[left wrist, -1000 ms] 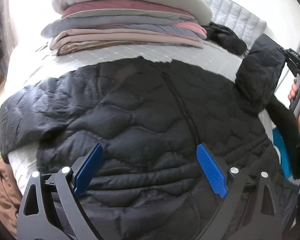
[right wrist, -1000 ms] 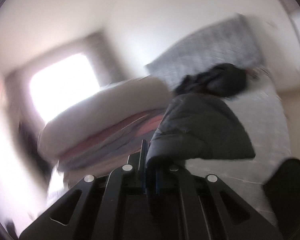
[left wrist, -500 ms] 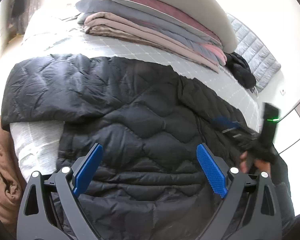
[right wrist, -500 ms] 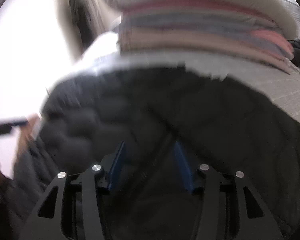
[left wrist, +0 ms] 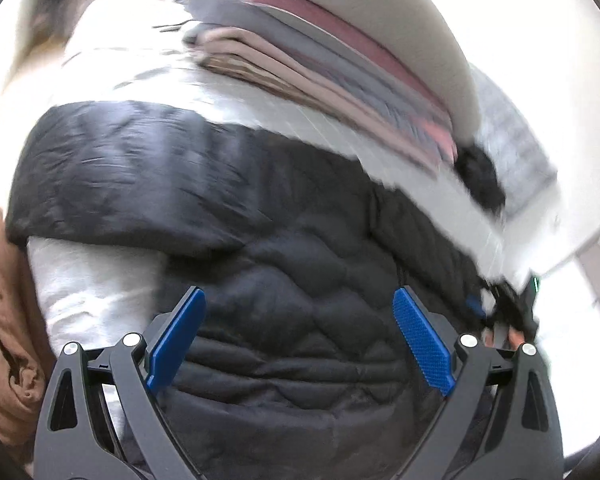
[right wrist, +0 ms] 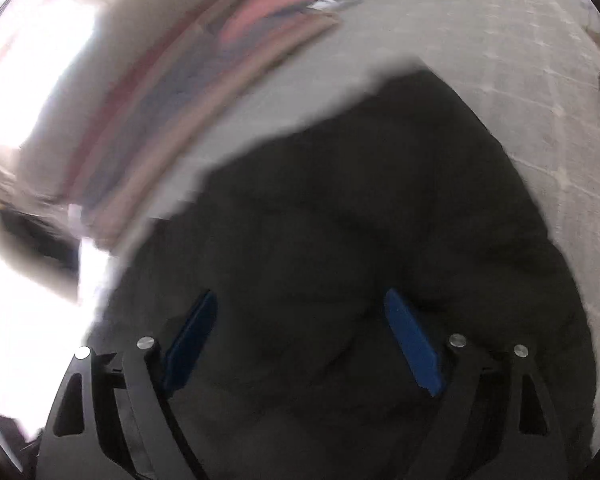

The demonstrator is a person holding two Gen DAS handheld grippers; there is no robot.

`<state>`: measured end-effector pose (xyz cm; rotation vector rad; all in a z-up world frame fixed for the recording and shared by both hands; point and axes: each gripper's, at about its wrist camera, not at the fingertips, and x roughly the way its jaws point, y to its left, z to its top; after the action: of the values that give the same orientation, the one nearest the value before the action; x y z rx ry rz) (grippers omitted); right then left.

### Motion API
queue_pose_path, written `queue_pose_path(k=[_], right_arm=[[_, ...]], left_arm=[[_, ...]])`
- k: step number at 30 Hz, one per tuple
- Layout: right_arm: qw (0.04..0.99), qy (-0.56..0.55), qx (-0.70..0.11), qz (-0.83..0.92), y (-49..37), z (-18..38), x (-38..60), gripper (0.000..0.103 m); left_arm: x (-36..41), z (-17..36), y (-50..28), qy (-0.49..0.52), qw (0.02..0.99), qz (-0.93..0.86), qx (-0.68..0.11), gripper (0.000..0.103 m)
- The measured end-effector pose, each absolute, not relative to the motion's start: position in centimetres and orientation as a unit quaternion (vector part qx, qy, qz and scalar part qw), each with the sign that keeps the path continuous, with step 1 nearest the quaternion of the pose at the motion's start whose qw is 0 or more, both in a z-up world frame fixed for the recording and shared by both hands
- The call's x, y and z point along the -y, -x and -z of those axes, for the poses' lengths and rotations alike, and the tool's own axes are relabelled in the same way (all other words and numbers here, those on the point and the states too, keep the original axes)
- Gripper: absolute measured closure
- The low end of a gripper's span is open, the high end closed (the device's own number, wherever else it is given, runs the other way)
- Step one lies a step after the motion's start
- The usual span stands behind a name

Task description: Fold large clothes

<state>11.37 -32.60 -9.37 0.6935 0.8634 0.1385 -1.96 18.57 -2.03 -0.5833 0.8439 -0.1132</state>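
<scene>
A black quilted jacket (left wrist: 292, 264) lies spread on a white quilted bed (left wrist: 92, 280), one sleeve stretched out to the left in the left wrist view. My left gripper (left wrist: 300, 340) hovers over its lower part, open, nothing between the blue pads. My right gripper (right wrist: 300, 340) hangs over the same jacket (right wrist: 360, 220); its jaws are opening and the pads press on nothing. In the left wrist view the right gripper (left wrist: 508, 312) shows blurred at the jacket's right edge, held by a hand.
A stack of folded clothes (left wrist: 340, 72) under a white pillow sits at the back of the bed, also blurred in the right wrist view as the stack (right wrist: 188, 92). A dark garment (left wrist: 480, 176) lies beyond. Brown cloth (left wrist: 4, 320) hangs at the bed's left edge.
My right gripper let go of the jacket sleeve it held raised, dropped down over the jacket and opened. The sleeve now lies folded in on the jacket. The left gripper slid sideways and rolled.
</scene>
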Motion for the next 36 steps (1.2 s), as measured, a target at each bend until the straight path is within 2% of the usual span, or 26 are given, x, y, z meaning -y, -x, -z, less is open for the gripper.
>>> queue_pose_path(k=[2, 4, 7, 11, 20, 31, 33, 34, 35, 36], right_arm=[[0.849, -0.339, -0.391, -0.11, -9.6, 7.8, 30.4, 0.02], [0.838, -0.343, -0.398, -0.148, -8.4, 7.8, 27.1, 0.017], [0.81, -0.348, -0.436, -0.182, -7.6, 9.7, 23.6, 0.017], [0.794, -0.346, -0.458, -0.202, -8.1, 11.1, 20.8, 0.017], [0.784, -0.359, -0.462, -0.206, -6.3, 12.0, 20.2, 0.017], [0.784, -0.357, -0.464, -0.207, -5.8, 12.1, 20.6, 0.017], [0.785, -0.357, -0.464, -0.206, -5.8, 12.0, 20.7, 0.017], [0.785, -0.358, -0.463, -0.206, -5.7, 11.9, 21.1, 0.017], [0.785, -0.359, -0.461, -0.206, -5.7, 11.8, 21.1, 0.017], [0.785, -0.36, -0.46, -0.206, -5.6, 11.8, 21.4, 0.017]], left_arm=[[-23.1, 2.6, 2.7, 0.342, 0.856, 0.043, -0.386, 0.012], [-29.6, 4.7, 4.5, 0.45, 0.818, 0.023, -0.358, 0.012], [-37.1, 9.6, 8.0, 0.591, 0.744, -0.017, -0.311, 0.012], [-42.4, 16.3, 10.4, 0.703, 0.654, -0.027, -0.278, 0.012], [-44.7, 22.1, 7.5, 0.773, 0.593, -0.008, -0.225, 0.012], [-46.3, 26.0, 4.3, 0.779, 0.573, -0.088, -0.239, 0.013], [-46.8, 25.3, 3.8, 0.764, 0.594, -0.095, -0.233, 0.035], [-47.2, 25.0, 3.8, 0.756, 0.607, -0.093, -0.226, 0.053], [-47.4, 24.5, 3.6, 0.75, 0.619, -0.084, -0.218, 0.08], [-47.5, 23.9, 3.4, 0.743, 0.632, -0.076, -0.205, 0.09]])
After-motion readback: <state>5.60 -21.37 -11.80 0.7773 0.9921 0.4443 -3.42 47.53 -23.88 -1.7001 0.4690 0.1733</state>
